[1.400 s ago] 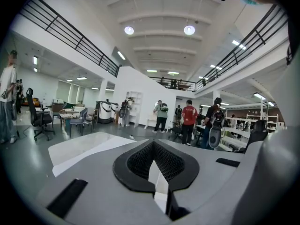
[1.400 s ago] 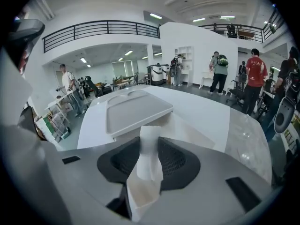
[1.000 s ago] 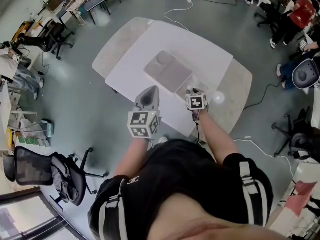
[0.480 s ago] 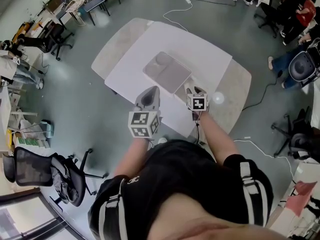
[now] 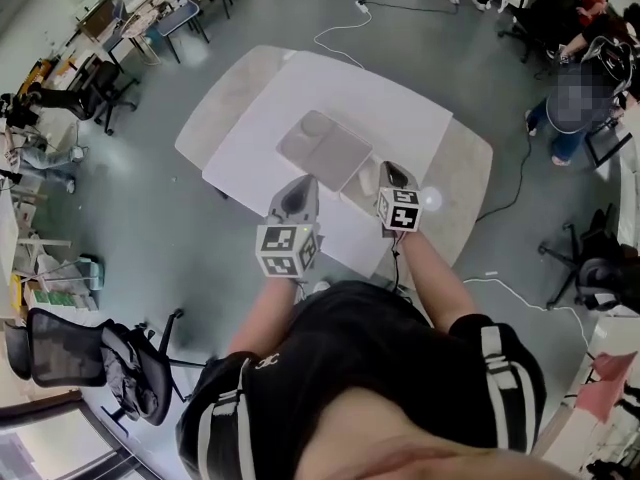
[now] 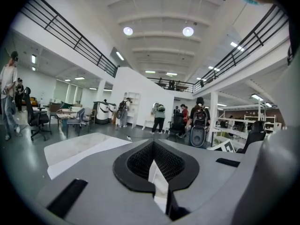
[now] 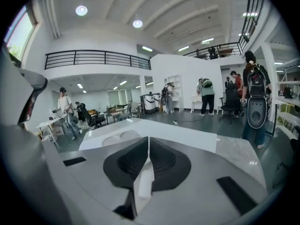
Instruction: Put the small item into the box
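A flat grey box [image 5: 323, 150] lies on the white table [image 5: 390, 108], with a round dent at its far corner. A small pale round spot [image 5: 431, 199] shows on the marbled top to the right; I cannot tell whether it is an item or glare. My left gripper [image 5: 300, 184] hovers at the table's near edge, below the box, jaws together and empty [image 6: 153, 142]. My right gripper [image 5: 392, 169] hangs just right of the box's near corner. Its jaws are closing to a thin slit with nothing between them [image 7: 148, 138]. The box [image 7: 118, 136] shows beyond them.
A second, marbled tabletop [image 5: 470, 178] juts out from under the white one at right and left. A cable [image 5: 520, 183] trails on the floor to the right. An office chair [image 5: 90, 353] stands near left. People [image 5: 565, 103] and desks line the room's edges.
The right gripper has edged a little forward towards the box's near corner. The left gripper has stayed where it was. The head view has shifted slightly.
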A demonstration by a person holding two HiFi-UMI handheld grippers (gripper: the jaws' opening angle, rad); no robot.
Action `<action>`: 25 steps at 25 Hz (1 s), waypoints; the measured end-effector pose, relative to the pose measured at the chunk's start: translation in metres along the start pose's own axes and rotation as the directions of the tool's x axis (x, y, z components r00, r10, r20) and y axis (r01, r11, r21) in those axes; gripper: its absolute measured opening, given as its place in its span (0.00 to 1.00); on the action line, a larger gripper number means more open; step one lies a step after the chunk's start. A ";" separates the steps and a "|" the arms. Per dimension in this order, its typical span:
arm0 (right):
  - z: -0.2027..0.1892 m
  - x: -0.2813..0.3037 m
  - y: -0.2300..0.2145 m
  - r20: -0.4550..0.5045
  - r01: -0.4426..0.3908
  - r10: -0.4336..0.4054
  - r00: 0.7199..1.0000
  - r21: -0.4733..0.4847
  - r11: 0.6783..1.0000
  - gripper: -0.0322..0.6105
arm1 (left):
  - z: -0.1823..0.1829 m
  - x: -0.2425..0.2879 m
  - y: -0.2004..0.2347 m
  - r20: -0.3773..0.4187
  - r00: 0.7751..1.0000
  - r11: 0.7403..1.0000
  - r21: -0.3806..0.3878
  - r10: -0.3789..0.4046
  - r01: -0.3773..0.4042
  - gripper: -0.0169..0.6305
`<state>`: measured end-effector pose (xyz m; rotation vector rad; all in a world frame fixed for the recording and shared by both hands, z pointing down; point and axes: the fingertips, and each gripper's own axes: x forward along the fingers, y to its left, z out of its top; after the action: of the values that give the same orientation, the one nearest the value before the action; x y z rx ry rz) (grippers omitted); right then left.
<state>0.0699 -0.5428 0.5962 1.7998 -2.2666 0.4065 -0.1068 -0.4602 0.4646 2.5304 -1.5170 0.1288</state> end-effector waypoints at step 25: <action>0.120 -0.148 0.043 0.385 -0.083 0.089 0.919 -0.031 0.996 0.07 | -0.001 -0.003 -0.030 0.018 0.997 0.997 -0.001 -0.081 0.081 0.03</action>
<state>0.0616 -0.4401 0.4302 1.9178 -2.6048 0.0464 -0.0811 -0.4438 0.4616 2.5935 -1.4171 0.0937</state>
